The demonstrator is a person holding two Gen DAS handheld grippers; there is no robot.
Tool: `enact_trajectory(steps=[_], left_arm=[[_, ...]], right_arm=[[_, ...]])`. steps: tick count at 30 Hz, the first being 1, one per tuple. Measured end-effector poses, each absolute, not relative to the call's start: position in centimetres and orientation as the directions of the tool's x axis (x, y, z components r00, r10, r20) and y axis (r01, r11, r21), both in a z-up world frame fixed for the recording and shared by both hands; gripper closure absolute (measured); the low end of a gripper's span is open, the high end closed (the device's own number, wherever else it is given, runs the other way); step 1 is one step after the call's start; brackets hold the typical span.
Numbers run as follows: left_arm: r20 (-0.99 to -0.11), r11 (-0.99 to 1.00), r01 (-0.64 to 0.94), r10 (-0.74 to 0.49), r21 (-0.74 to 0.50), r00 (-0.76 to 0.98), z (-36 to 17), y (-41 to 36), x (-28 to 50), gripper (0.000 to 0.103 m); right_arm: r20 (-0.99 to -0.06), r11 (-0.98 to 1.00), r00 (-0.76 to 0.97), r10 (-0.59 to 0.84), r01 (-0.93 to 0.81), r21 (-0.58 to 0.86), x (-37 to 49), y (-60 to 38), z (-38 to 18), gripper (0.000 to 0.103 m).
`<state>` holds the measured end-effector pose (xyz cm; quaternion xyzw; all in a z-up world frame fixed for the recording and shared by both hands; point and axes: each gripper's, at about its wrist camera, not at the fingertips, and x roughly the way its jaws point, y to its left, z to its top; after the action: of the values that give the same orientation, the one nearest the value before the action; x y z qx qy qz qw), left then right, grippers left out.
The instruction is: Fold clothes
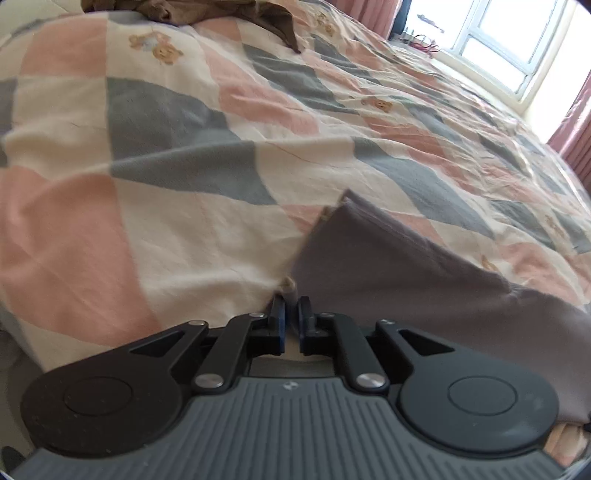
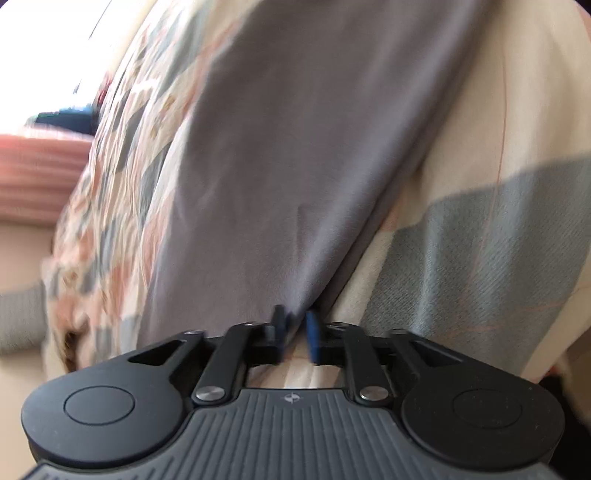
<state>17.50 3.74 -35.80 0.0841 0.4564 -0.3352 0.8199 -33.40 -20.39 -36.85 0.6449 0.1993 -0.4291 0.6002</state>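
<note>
Fabric edges meet our tools first: the left gripper [image 1: 291, 310] has its blue-padded jaws drawn narrow on a corner edge of the grey garment [image 1: 388, 280], which spreads away ahead and to the right of the fingers. Its folded upper corner sticks up just beyond the jaws, with a tan lining peeking along the left edge. Left of that gripper we see only open quilt [image 1: 147, 155], broad and free of other things, running far ahead to a brown garment [image 1: 207, 11] bunched at the far edge.

Our right gripper [image 2: 295, 325] likewise has its jaws pinched close on the grey garment [image 2: 295, 147], a gathered fold rising from between the fingers and stretching taut up and away. To the right of that tool the garment's edge casts a shadow on bare quilt [image 2: 498, 221]; to the left the quilt falls off toward a pink ribbed curtain [image 2: 37, 173]. This view is blurred.

The grey cloth looks smooth, thin and matte, with soft creases. The quilt is wrinkled cotton in pink, cream and grey diamond patches, some with small bear prints. A white-framed window [image 1: 495, 40] sits far ahead on the right of the left tool.

We count two grippers, two garments, one quilt.
</note>
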Motion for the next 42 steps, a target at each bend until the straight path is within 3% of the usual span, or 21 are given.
enact_trajectory(steps=[3,7,11,15,19,20,23,26,28,31,33,35,40,42], left_arm=[[-0.805,0.776,0.615,-0.449,-0.137,0.387,-33.6,4.1,18.5,0.098],[-0.753,0.676,0.716,-0.561,-0.176,0.344,-30.1,0.8,18.3,0.097],[-0.755,0.534,0.840,-0.589,-0.095,0.289,-31.0,-4.5,16.5,0.091],[-0.795,0.555,0.827,-0.543,-0.096,0.272,-34.6,-6.0,18.1,0.089],[-0.816,0.619,0.785,-0.446,0.015,0.368,-36.9,-5.4,19.9,0.100],[-0.816,0.642,0.767,-0.437,0.012,0.378,-36.1,-5.1,20.2,0.095],[-0.784,0.649,0.759,-0.492,-0.041,0.378,-32.3,-4.2,19.3,0.098],[-0.761,0.499,0.859,-0.598,-0.110,0.250,-30.4,-5.9,15.5,0.096],[-0.766,0.382,0.919,-0.619,-0.098,0.175,-31.6,-7.8,12.8,0.089],[-0.800,0.337,0.941,-0.571,-0.022,0.186,-35.6,-10.2,11.5,0.091],[-0.812,0.375,0.927,-0.548,-0.026,0.199,-37.5,-10.3,12.9,0.100],[-0.814,0.402,0.914,-0.546,-0.046,0.199,-37.3,-9.8,13.9,0.100],[-0.824,0.424,0.905,-0.521,-0.025,0.222,-34.5,-8.4,13.2,0.099],[-0.832,0.415,0.909,-0.510,-0.018,0.217,-34.0,-8.0,11.9,0.093]], right_arm=[[-0.845,-0.054,0.432,-0.315,0.881,0.471,-32.3,-20.2,-33.6,0.072],[-0.819,0.155,0.378,-0.431,0.926,0.346,-29.7,-21.0,-30.9,0.072],[-0.801,0.256,0.415,-0.431,0.908,0.333,-26.1,-23.4,-31.6,0.072],[-0.788,0.321,0.459,-0.411,0.882,0.346,-24.1,-25.0,-33.4,0.067],[-0.826,0.302,0.375,-0.421,0.917,0.262,-23.1,-26.5,-34.6,0.067],[-0.820,0.297,0.375,-0.432,0.918,0.262,-23.1,-26.6,-34.3,0.066],[-0.786,0.336,0.384,-0.485,0.911,0.239,-23.3,-26.3,-32.7,0.065],[-0.772,0.370,0.344,-0.535,0.916,0.152,-22.8,-26.7,-32.8,0.065],[-0.761,0.356,0.311,-0.570,0.928,0.112,-23.1,-27.7,-33.4,0.065],[-0.762,0.354,0.276,-0.586,0.933,0.065,-24.2,-30.3,-35.3,0.065],[-0.781,0.343,0.255,-0.570,0.938,0.056,-25.6,-32.6,-36.2,0.065],[-0.772,0.333,0.257,-0.581,0.941,0.062,-27.3,-33.4,-35.0,0.067],[-0.739,0.305,0.251,-0.625,0.950,0.064,-32.3,-32.2,-32.2,0.060],[-0.765,0.287,0.225,-0.604,0.956,0.054,-34.6,-31.1,-33.4,0.057]])
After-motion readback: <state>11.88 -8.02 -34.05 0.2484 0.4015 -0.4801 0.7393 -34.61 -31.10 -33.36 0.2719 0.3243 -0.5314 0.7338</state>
